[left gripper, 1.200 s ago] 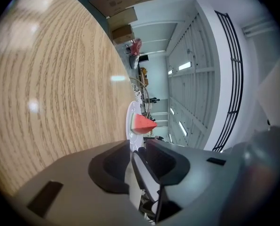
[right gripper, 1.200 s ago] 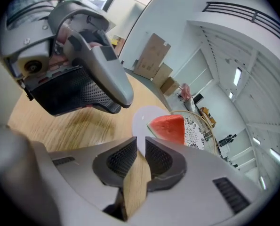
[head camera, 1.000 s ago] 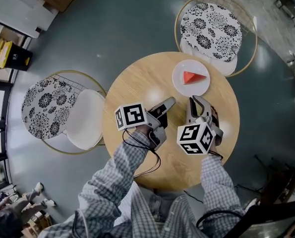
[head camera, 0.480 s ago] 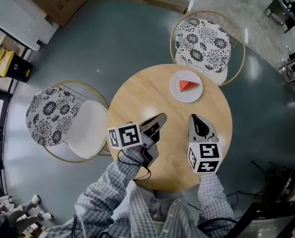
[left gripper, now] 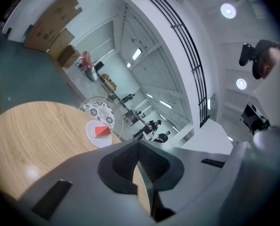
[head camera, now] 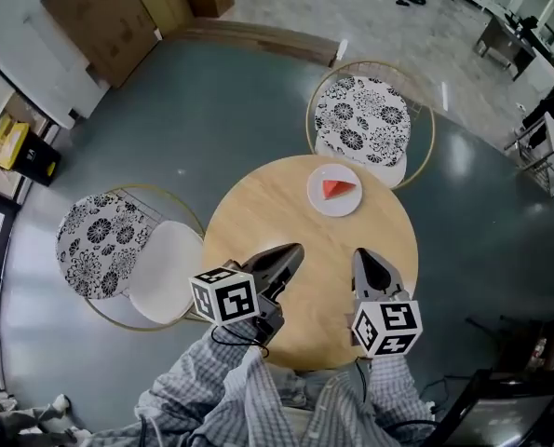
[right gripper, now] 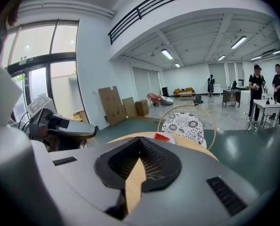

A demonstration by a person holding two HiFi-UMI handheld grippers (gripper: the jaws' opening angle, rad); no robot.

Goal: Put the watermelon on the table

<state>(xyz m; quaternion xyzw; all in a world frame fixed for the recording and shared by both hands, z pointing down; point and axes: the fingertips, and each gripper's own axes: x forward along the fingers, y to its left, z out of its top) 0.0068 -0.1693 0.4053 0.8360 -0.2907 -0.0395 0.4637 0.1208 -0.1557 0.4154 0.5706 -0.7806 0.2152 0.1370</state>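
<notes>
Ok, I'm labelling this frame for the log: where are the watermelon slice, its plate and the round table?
watermelon slice [head camera: 338,189], head view, middle of the red flesh.
plate [head camera: 321,205], head view, bare white edge beside the slice.
round table [head camera: 258,217], head view, bare wood left of the plate.

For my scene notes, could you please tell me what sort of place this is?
Probably a café-style seating corner in an open hall: a round table with two cushioned wire chairs, a watermelon slice on a plate, and a railed mezzanine.
</notes>
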